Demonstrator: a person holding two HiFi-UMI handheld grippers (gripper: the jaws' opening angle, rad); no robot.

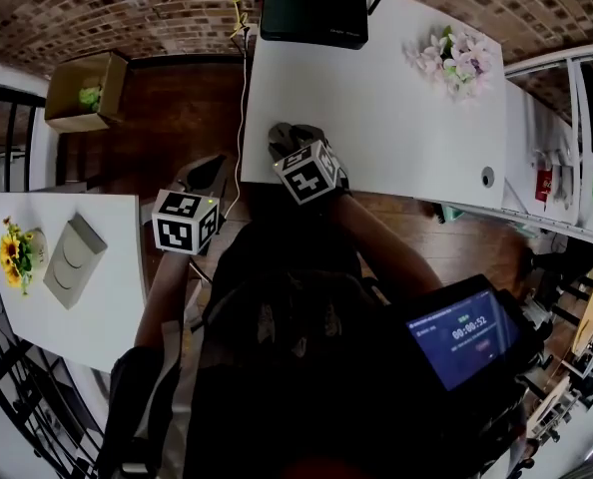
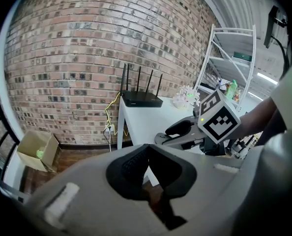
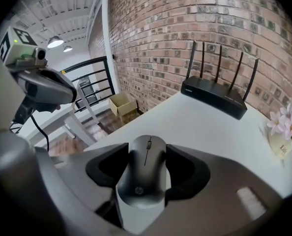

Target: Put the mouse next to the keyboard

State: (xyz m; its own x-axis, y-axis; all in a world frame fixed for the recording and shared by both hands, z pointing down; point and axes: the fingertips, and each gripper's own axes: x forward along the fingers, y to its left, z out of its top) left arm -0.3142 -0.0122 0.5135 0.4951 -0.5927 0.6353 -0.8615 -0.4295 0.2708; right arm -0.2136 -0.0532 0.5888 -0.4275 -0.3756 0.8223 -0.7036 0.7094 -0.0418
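A white table [image 1: 376,118] stands with its far end against a red brick wall [image 1: 127,8]. Left of the table lies a dark wooden floor [image 1: 177,118], with an open cardboard box [image 1: 85,90] on it near the wall. Farther left of the table are a smaller white table [image 1: 97,297] and a black railing [image 1: 2,138]. Right of the table stands a white shelf unit [image 2: 232,59]. Ceiling lamps [image 3: 55,42] glow beyond the table's left side.

A black router [image 1: 313,15] and pale flowers [image 1: 453,58] sit on the white table [image 1: 376,118].
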